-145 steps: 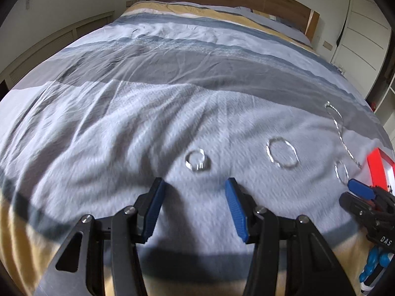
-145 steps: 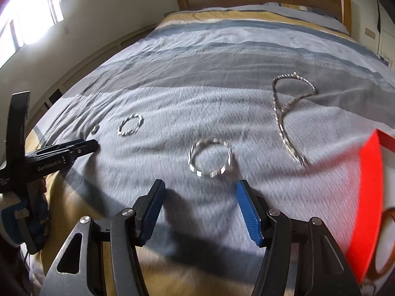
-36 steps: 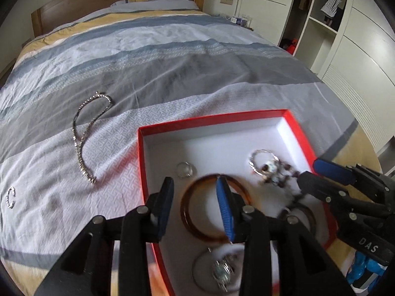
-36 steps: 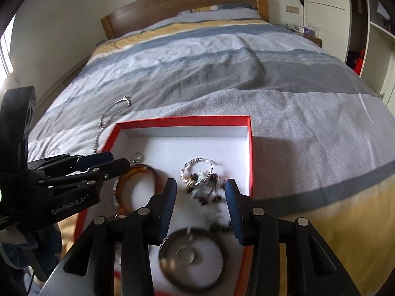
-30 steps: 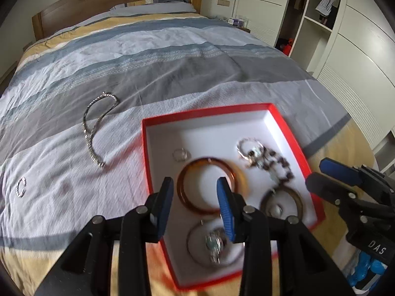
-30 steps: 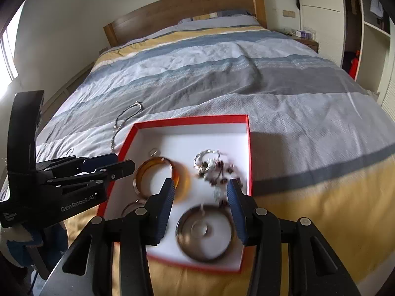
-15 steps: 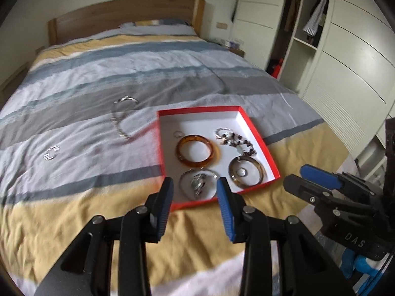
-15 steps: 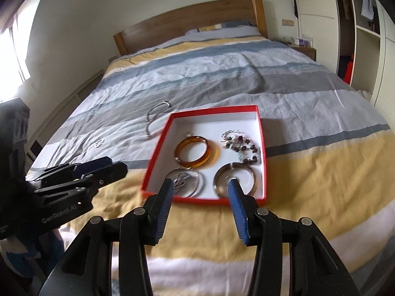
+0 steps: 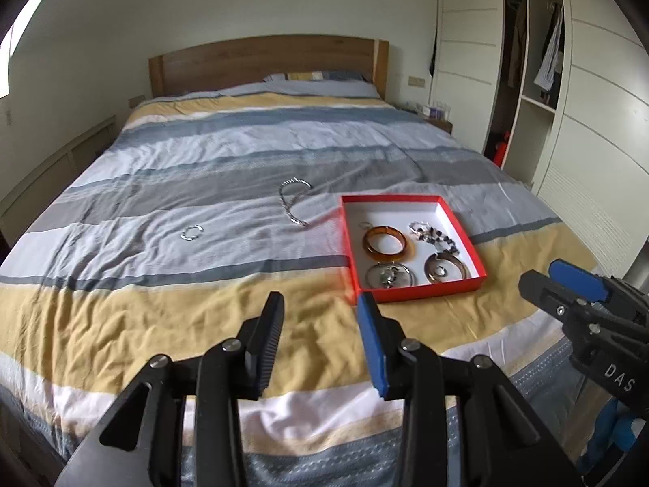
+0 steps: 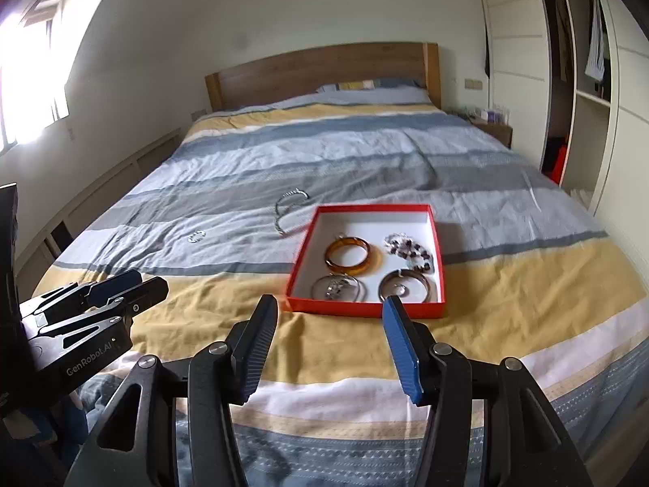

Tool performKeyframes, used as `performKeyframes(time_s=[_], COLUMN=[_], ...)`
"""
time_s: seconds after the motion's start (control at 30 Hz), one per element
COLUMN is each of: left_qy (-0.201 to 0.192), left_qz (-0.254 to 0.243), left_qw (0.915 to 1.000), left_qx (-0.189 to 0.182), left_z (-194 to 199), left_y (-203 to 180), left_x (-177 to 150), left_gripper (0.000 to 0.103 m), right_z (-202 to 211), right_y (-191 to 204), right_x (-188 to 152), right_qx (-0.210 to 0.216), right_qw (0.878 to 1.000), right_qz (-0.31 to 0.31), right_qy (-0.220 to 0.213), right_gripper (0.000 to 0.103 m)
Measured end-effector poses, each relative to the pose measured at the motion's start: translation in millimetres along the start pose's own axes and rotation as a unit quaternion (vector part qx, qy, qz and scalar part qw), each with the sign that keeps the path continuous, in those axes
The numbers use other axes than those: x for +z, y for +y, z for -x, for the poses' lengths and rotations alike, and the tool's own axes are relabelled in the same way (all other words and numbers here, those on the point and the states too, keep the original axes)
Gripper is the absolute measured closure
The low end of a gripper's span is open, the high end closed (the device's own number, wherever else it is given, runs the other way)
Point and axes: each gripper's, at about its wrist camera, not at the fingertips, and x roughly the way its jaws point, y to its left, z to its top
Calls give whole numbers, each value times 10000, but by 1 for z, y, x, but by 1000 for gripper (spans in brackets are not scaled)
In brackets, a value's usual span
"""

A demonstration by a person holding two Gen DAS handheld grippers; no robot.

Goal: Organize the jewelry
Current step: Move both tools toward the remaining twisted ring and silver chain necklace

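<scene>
A red box with a white inside sits on the striped bed. It holds an amber bangle, a beaded bracelet, a small ring and two metal bangles. A silver chain and a small silver bracelet lie on the cover left of the box. My left gripper and right gripper are open and empty, held back over the foot of the bed.
A wooden headboard stands at the far end. White wardrobes with open shelves line the right side. A nightstand stands by the bed head. A window is on the left wall.
Both grippers have pulled back and up from the box, so the whole bed now shows. Earlier, the two bangles lying on the cover went into the box.
</scene>
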Motion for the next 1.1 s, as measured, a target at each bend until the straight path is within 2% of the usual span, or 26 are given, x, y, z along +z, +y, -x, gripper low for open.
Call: performKeyframes(time_s=[0.07, 0.33, 0.8, 1.1], left_qy=[-161, -584, -808, -803], left_qz=[5, 81, 484, 776], left_qw=[9998, 9981, 9950, 9927], left_qx=[65, 189, 329, 454], left_z=[13, 49, 78, 74], left_y=[5, 25, 65, 85], left_x=[-4, -14, -34, -36], left_gripper=[58, 58, 57, 57], right_z=[9, 30, 39, 21], right_y=[10, 35, 78, 98], right_x=[0, -3, -7, -5], right_qx=[11, 52, 177, 374], right_qw=[9999, 9995, 9974, 9956], right_qz=[85, 260, 665, 853], right_qy=[-77, -194, -205, -111], right_gripper=[49, 49, 44, 42])
